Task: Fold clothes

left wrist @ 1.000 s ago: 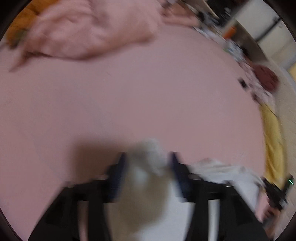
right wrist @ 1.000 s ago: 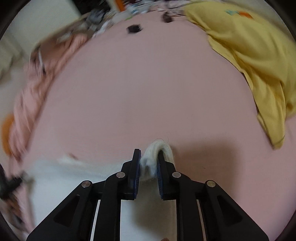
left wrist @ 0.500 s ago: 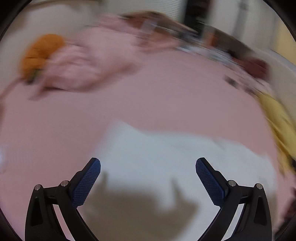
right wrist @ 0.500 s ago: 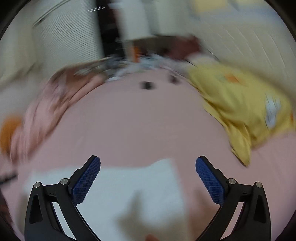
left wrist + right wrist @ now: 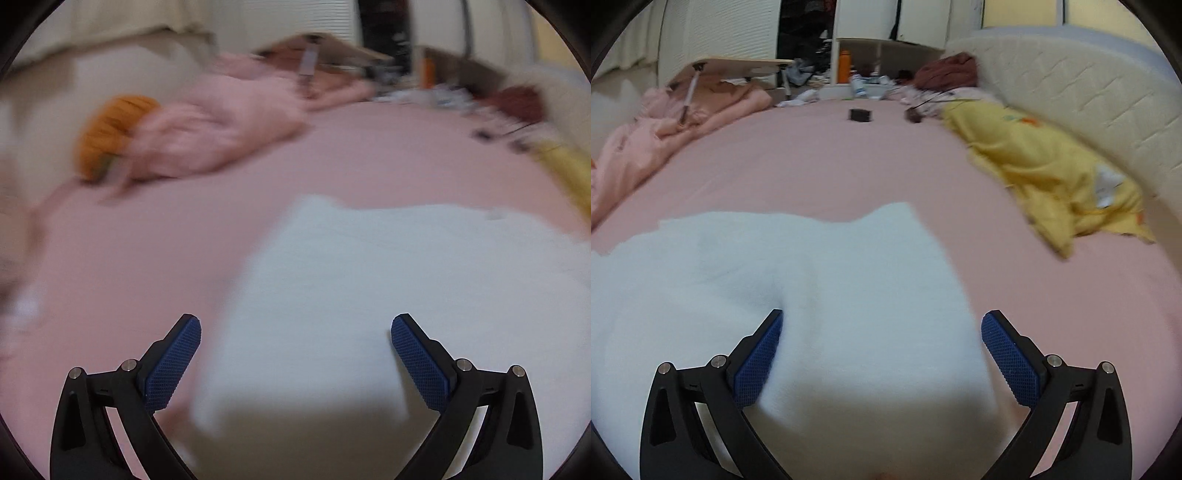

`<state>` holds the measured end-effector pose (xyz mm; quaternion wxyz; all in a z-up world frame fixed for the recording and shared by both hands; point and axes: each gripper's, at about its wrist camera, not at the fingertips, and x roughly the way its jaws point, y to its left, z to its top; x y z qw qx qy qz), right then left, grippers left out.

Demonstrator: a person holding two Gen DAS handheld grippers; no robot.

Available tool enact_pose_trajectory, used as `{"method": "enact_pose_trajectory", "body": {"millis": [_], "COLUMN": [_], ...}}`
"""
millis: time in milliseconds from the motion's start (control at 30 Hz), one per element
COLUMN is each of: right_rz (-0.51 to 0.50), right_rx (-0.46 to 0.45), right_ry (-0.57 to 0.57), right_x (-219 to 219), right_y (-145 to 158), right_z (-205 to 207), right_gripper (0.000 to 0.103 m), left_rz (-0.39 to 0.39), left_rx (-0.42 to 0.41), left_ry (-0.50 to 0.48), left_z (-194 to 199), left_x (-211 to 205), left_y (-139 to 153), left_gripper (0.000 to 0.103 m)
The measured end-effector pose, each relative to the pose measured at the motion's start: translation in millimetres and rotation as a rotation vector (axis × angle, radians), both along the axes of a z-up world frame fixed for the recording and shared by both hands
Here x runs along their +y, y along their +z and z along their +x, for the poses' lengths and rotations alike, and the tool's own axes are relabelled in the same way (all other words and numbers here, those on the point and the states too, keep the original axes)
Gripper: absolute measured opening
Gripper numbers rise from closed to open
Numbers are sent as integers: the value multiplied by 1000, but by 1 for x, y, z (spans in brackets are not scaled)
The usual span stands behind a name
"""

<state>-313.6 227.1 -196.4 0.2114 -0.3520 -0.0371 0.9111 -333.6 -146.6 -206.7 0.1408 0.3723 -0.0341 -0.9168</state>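
Both of your grippers are spread wide and hold nothing. Your left gripper [image 5: 295, 354] hangs over the near left part of a white garment [image 5: 388, 288] that lies flat on a pink bed [image 5: 147, 258]. Its left pad sits over bare sheet, its right pad over the cloth, and neither pad presses on the fabric. The left view is blurred, so fine detail there cannot be made out.

Your right gripper [image 5: 881, 350] hangs over the near right part of the same white garment [image 5: 775, 280]. The right edge of the cloth runs between the two fingers, so the left pad is over white fabric and the right pad is over pink sheet.

The garment is spread across the near middle of the bed, with its far edge uneven. A rumpled pink blanket [image 5: 665, 129] is heaped along the far left side of the bed, and a small folding table [image 5: 738, 64] stands tilted on it. An orange cushion [image 5: 110, 129] lies beside that blanket. A crumpled yellow garment [image 5: 1052, 173] lies on the right side of the bed, well apart from the white one, next to a cream padded headboard [image 5: 1089, 92].
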Motion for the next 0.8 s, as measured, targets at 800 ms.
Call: {"method": "enact_pose_trajectory", "body": {"millis": [800], "right_rz": [-251], "right_rx": [-133], "right_ry": [235], "right_x": [-13], "right_y": [-25], "right_z": [125], "right_gripper": [103], "left_rz": [132], "left_rx": [-76], "left_ry": [-171], "left_z": [75], "left_x": [10], "left_y": [-26], "left_gripper": [103]}}
